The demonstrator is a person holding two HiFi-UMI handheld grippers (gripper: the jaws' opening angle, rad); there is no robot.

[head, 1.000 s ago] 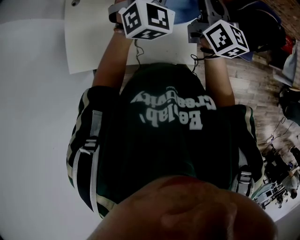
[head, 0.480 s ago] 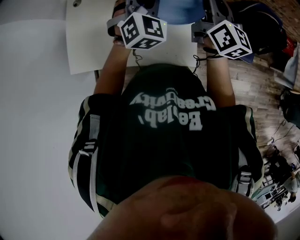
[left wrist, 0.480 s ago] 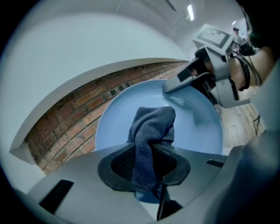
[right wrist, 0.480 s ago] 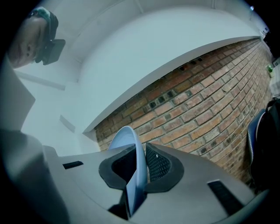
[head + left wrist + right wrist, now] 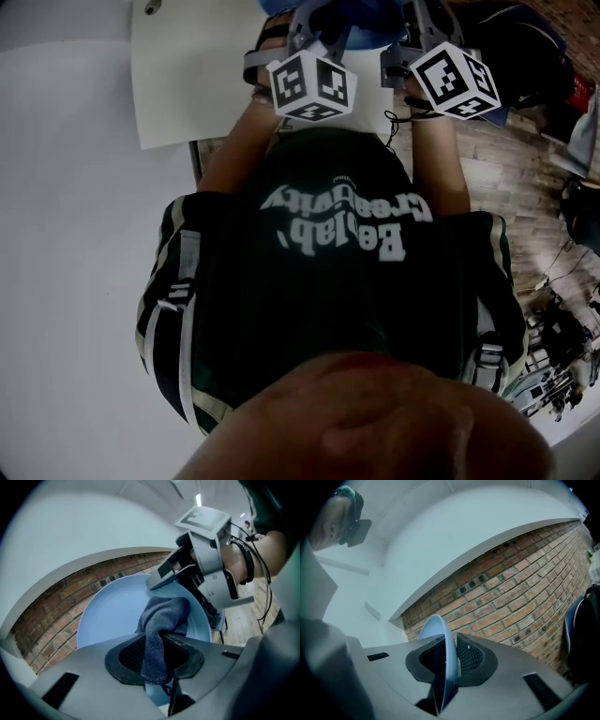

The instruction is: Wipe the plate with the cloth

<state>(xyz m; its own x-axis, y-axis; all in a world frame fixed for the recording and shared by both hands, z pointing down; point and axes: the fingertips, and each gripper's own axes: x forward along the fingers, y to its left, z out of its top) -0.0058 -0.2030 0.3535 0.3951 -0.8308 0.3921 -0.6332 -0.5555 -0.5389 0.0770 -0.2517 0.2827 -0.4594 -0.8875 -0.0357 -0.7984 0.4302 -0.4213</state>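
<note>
Plate (image 5: 434,626) edge-on in loosening right hand-held gripper (image 5: 449,662), cloth (image 5: 163,619) clenched in left hand-held gripper (image 5: 157,656)

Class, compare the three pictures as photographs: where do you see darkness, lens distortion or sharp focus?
Head view: dim and underexposed, the dark shirt swallows detail, only the white tabletop reads bright. Left gripper view: fisheye bends the brick wall into an arc, corners go black, the cloth is sharp against the plate. Right gripper view: the same curved brick courses, dark corners.
</note>
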